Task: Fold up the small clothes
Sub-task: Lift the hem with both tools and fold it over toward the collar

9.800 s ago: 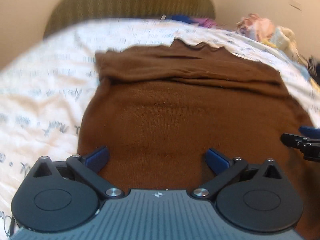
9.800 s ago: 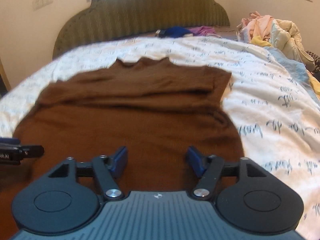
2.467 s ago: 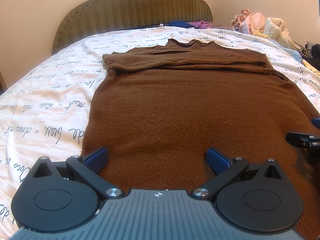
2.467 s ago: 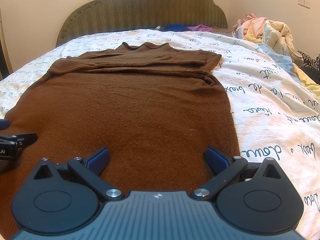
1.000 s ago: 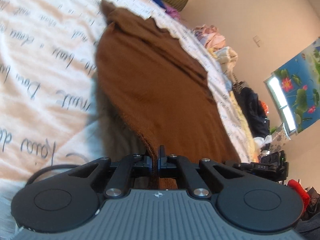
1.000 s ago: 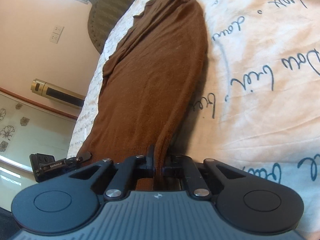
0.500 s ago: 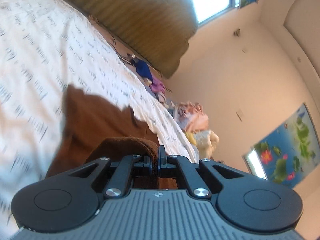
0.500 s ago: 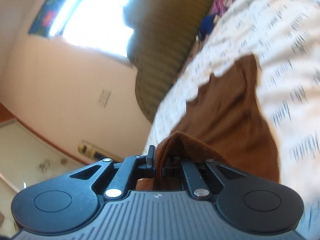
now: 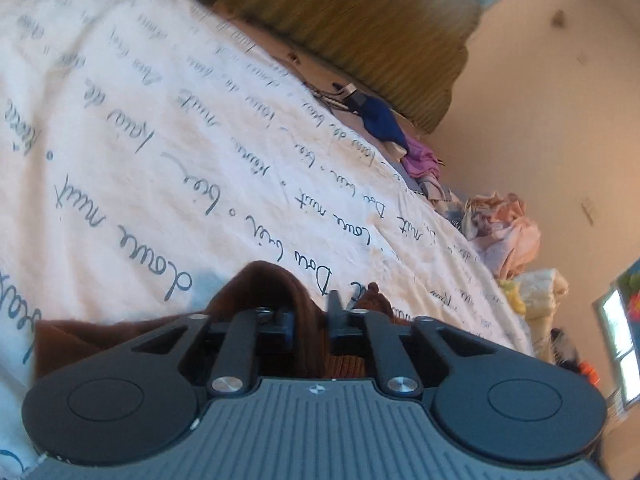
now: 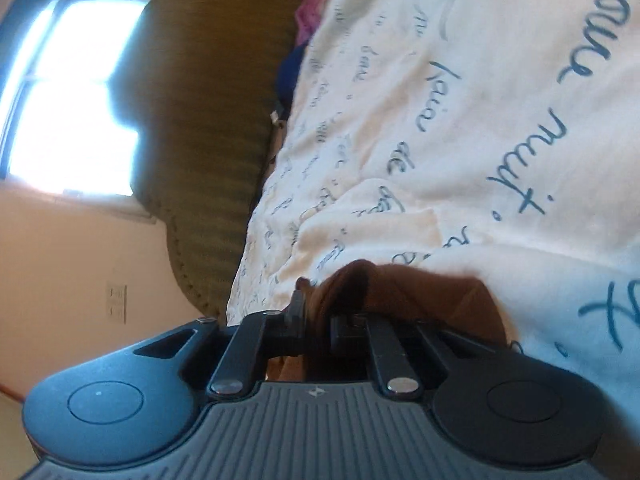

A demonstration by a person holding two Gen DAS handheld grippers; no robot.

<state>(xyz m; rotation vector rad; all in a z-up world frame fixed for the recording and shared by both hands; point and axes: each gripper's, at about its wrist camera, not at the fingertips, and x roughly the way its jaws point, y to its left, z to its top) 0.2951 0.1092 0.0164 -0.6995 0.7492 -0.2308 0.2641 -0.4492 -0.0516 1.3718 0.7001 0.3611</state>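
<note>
The brown knit garment (image 9: 276, 292) lies bunched on the bedspread (image 9: 160, 152) right at my fingertips, a fold of it humped up between both sets of jaws. My left gripper (image 9: 312, 320) is opening, the cloth in the gap and loose of the right-hand pad. My right gripper (image 10: 318, 320) is opening too, with the garment (image 10: 400, 292) between its jaws. Beyond the printed bedspread stand the green headboard (image 9: 360, 20) and a heap of clothes (image 9: 504, 228).
</note>
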